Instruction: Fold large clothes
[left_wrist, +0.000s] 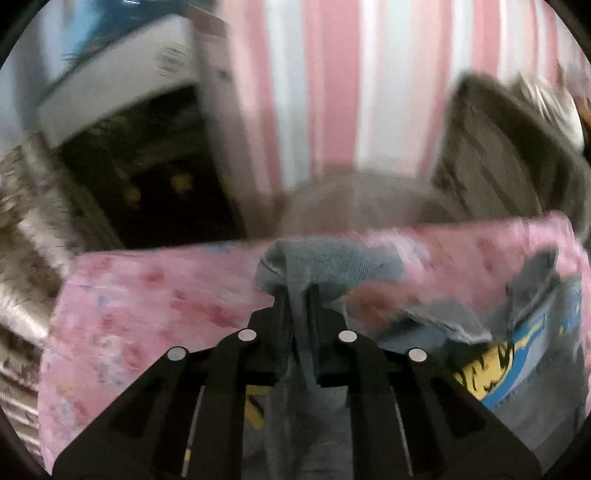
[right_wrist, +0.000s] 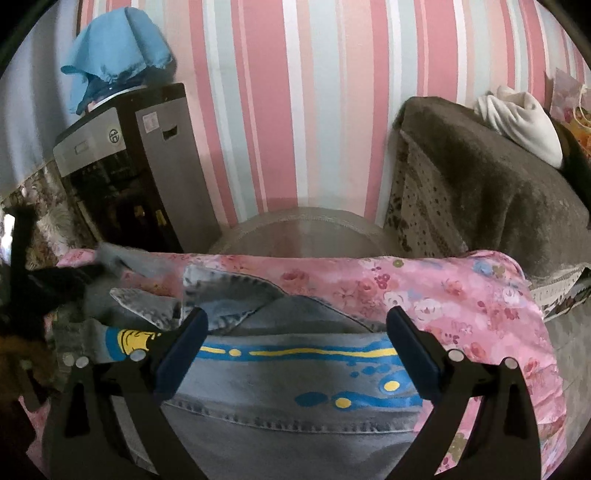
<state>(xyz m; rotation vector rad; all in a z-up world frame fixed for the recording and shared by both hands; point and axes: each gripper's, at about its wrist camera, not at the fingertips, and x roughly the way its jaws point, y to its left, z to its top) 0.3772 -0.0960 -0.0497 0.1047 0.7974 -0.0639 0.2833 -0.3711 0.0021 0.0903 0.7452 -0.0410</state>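
Rumpled, the grey denim jacket (right_wrist: 280, 391) shows blue-yellow print; left claw (left_wrist: 297, 295) pinches its fabric; right claw (right_wrist: 295, 325) gapes wide.

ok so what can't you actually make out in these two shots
- Left wrist view: motion blur smears the water dispenser and the armchair.
- Left wrist view: the left gripper is shut on a fold of the grey denim garment; which part of it is unclear.
- Right wrist view: the garment's lower part is cut off by the frame edge and the open right gripper.
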